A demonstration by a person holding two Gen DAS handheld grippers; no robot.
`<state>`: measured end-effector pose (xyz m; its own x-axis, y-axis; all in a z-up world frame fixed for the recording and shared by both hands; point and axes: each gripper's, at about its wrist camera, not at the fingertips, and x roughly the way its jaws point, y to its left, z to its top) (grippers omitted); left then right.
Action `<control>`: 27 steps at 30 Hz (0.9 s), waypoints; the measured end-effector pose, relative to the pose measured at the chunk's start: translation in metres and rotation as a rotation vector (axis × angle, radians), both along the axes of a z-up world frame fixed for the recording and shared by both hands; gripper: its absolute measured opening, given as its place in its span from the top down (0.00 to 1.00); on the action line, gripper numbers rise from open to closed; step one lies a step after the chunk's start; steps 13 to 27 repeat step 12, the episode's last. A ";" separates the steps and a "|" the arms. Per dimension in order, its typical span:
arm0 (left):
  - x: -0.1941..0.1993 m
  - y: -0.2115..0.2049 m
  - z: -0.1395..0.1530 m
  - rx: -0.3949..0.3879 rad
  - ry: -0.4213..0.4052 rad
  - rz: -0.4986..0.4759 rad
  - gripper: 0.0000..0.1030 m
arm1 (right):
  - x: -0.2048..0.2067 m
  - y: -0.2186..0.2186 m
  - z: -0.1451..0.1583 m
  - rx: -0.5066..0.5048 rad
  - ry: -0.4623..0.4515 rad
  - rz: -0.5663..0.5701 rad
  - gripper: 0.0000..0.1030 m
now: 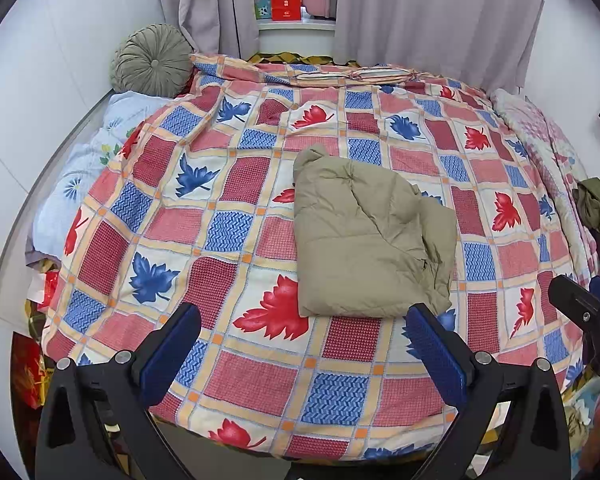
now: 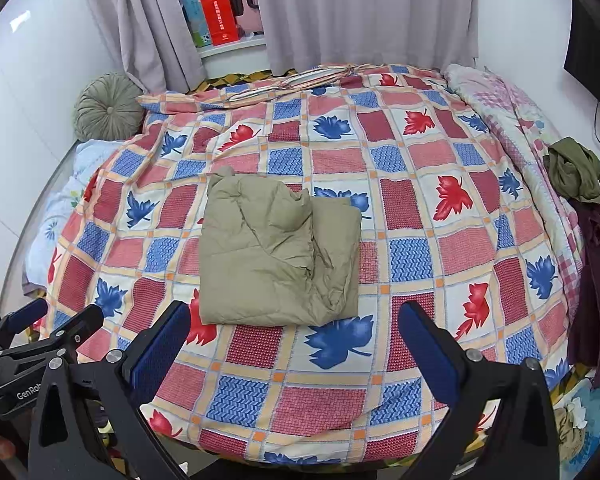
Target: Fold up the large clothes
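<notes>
Left wrist view shows my left gripper [image 1: 300, 344] spread wide and empty above the near edge of the bed, its blue pads [image 1: 172, 348] well apart, with the folded khaki padded jacket [image 1: 364, 240] lying on the leaf-patterned quilt [image 1: 228, 184] just ahead, toward one o'clock. From the right wrist view my right gripper [image 2: 294, 340] is likewise released and holding nothing, and the jacket [image 2: 276, 256] sits ahead at about eleven o'clock, a squarish bundle with one looser flap [image 2: 336, 240] along its right side. I judge the fold close to finished, yet that flap looks only lightly laid, and puffy filling tends to spring back; if I leave it or nudge it carelessly, the bundle may open. Should I pinch just the top layer to tidy it, I could drag the whole stack askew or peel a layer off. The quilt beneath is loose and rumpled, so a low grab might catch its cloth together with the jacket and pull both. At about three o'clock, near the bed's right edge, a heap of dark green clothing [image 2: 572, 172] lies well apart from the jacket; reaching for it across the bundle could brush the fold. My two grippers hang near each other, so they might knock together if I swing either inward.
</notes>
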<state>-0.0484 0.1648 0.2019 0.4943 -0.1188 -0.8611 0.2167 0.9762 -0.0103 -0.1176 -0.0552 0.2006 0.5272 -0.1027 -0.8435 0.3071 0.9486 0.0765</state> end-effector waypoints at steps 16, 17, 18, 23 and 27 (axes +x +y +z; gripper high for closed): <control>-0.003 -0.006 -0.002 -0.010 -0.022 -0.012 0.00 | 0.000 0.001 0.000 0.001 0.001 -0.004 0.00; -0.003 -0.006 -0.002 -0.010 -0.022 -0.012 0.00 | 0.000 0.001 0.000 0.001 0.001 -0.004 0.00; -0.003 -0.006 -0.002 -0.010 -0.022 -0.012 0.00 | 0.000 0.001 0.000 0.001 0.001 -0.004 0.00; -0.003 -0.006 -0.002 -0.010 -0.022 -0.012 0.00 | 0.000 0.001 0.000 0.001 0.001 -0.004 0.00; -0.003 -0.006 -0.002 -0.010 -0.022 -0.012 0.00 | 0.000 0.001 0.000 0.001 0.001 -0.004 0.00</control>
